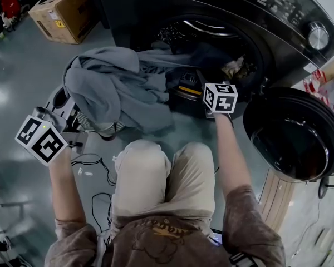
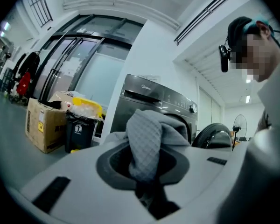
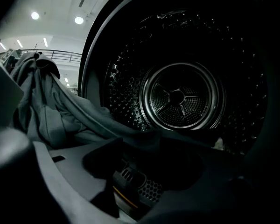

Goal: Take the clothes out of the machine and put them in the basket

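One machine (dark), one grey garment, one cardboard box.

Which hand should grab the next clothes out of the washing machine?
Probably the right. The right gripper sits open at the mouth of the drum, pointing in. The left gripper is farther off, shut on a grey garment.

- On the washing machine, along its top front panel, we make out a small pale brand word, seemingly "Midea".
- On its control panel we see white print, too small to read.
- Left of the washing machine, the black bin bears a white litter pictogram.
- Further left of the washing machine, the cardboard box carries a yellow label that we cannot read.
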Demonstrator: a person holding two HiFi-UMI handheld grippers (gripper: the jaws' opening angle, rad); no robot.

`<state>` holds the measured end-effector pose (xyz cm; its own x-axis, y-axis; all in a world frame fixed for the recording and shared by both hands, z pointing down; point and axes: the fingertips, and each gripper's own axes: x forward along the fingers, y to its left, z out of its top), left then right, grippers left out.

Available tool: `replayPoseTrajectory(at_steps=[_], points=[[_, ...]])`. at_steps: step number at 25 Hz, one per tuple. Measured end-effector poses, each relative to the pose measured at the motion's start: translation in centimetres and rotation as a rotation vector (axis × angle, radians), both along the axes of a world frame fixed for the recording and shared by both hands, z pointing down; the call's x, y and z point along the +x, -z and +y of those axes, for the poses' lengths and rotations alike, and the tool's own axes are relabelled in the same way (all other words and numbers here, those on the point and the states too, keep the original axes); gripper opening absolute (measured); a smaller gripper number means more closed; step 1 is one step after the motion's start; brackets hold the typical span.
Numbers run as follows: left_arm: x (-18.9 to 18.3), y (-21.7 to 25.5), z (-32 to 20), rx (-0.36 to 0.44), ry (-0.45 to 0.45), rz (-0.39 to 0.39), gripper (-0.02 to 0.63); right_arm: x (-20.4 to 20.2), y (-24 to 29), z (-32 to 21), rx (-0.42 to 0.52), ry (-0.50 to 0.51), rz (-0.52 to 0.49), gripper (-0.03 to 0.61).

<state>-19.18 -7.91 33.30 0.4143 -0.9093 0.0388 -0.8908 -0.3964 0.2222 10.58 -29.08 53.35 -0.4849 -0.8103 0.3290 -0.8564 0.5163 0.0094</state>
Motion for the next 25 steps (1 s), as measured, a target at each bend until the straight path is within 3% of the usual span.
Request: replayPoseTrajectory(at_steps=[5, 7, 14, 20, 25], points=[[0.2, 1.2, -0.5, 0.021, -0.019, -0.013, 0.069, -0.5, -1.8, -2.4, -0.024, 0.044, 0.132, 0.471], [0.1, 1.5, -0.7, 0.023, -0.026, -0.019, 0.069, -0.8, -2.3, -3.5, -0.027, 0.060, 0.204, 0.503], [-0.2, 1.3, -1.4, 0.007, -0.040, -0.023, 0.069, -2.6, -4.3, -7.5, -0.040, 0.112, 0.361, 0.506], [-0.4, 0.5, -1.9, -0.016, -0.044, -0.038, 0.069, -4.5, -5.3, -9.3, -0.063, 0.143, 0.398, 0.503], [-0.2, 0.1, -2.1, -0.032, -0.061, -0.053, 0.069, -6.0, -5.4, -10.3, -0.086, 0.164, 0.430, 0.384]])
